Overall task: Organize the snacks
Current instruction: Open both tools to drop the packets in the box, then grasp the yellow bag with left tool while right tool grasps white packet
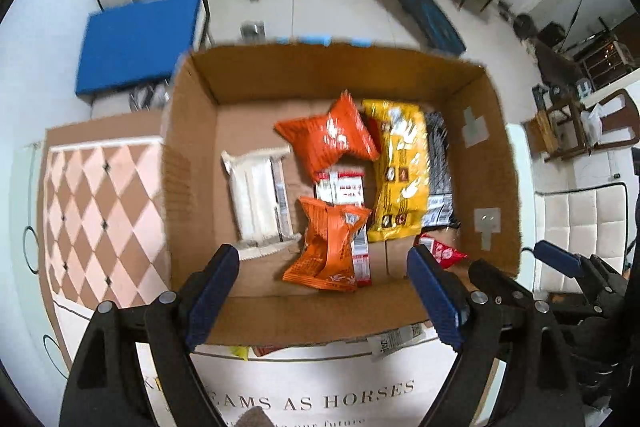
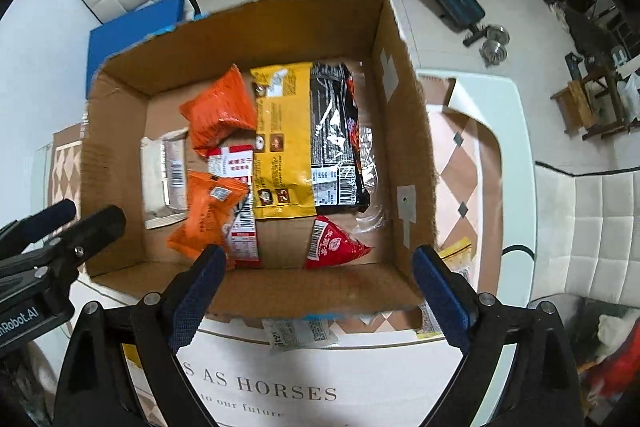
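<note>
Box: open brown cardboard box [image 1: 496, 155] stands on the bench [image 2: 516, 131], seen from above by both cameras.
Back of box: puffy orange foil packet [image 1: 328, 137] leans beside a long yellow plastic snack bag [image 1: 400, 171]; a black noodle packet [image 2: 340, 131] lies just right of the yellow one, touching it.
Left of box: flat white wrapped packet [image 1: 256, 199] lies on the box floor.
Middle: small red-and-white carton [image 2: 234, 163] sits partly under a second orange packet [image 1: 328, 247].
Front right: small red sachet [image 2: 334, 243] lies on the box floor.
Left tongs [image 1: 324, 295]: blue-padded fingers spread wide, empty, above the near wall of the box.
Right tongs [image 2: 316, 295]: likewise spread apart, nothing between them.
Outside the box: a few small wrappers [image 2: 298, 335] lie on the bench by the near wall.
</note>
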{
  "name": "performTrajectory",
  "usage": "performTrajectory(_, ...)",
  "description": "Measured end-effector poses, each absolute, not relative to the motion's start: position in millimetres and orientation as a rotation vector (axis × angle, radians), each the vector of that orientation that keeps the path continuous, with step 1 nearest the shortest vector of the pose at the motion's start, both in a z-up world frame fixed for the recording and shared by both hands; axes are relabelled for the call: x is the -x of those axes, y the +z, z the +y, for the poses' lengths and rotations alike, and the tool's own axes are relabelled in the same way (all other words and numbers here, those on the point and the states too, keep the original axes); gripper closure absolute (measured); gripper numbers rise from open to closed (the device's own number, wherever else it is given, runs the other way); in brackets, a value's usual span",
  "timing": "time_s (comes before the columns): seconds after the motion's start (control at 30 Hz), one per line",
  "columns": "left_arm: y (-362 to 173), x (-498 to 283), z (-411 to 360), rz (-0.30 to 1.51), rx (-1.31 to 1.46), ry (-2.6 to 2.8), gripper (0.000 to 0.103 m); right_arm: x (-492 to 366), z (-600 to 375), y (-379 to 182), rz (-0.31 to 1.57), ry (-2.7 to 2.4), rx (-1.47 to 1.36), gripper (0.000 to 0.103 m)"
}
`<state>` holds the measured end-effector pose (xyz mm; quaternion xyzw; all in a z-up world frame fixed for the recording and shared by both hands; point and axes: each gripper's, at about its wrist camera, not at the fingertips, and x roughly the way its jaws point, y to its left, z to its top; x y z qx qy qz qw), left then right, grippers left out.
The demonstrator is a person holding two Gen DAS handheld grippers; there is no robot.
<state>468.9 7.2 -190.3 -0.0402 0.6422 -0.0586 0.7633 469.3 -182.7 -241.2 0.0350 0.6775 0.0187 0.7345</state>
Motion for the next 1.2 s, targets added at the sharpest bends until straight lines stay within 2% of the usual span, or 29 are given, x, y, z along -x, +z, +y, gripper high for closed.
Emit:
performTrajectory(0.2, -153, -418, 27, 1.196, 0.081, -0.077, 0.017, -432, -180, -208, 1.394, 0.066, -0.072, 0.007)
performTrajectory(0.33, -161, -374, 57, 1.193, 0.115, -0.001, 0.017, -398, -174, -214, 1.405, 0.089, -0.098, 0.007)
performTrajectory(0.47, -194, -337, 90, 1.255, 0.166, 0.098, 0.017, -376, -162, -257, 1.492, 0.109, -0.124, 0.007)
performTrajectory(0.7, -281, -286, 139, 1.450, 0.258, 0.248, 0.017, -373, -147, -348, 1.619, 0.067, -0.105, 0.007)
performTrajectory(0.83, -306, -266, 159, 1.501, 0.311, 0.298, 0.017, -376, -141, -382, 1.655, 0.041, -0.072, 0.007)
performTrajectory(0.9, -312, -258, 166, 1.513, 0.339, 0.312, 0.017, -374, -136, -393, 1.675, 0.054, -0.065, 0.011)
performTrajectory(0.93, -314, -254, 170, 1.517, 0.351, 0.322, 0.017, -372, -133, -396, 1.671, 0.049, -0.036, 0.023)
performTrajectory(0.97, -314, -250, 174, 1.518, 0.359, 0.329, 0.017, -368, -129, -397, 1.662, 0.035, 0.015, 0.028)
performTrajectory(1.2, -318, -225, 200, 1.538, 0.455, 0.379, 0.017, -332, -117, -397, 1.684, 0.076, 0.035, 0.030)
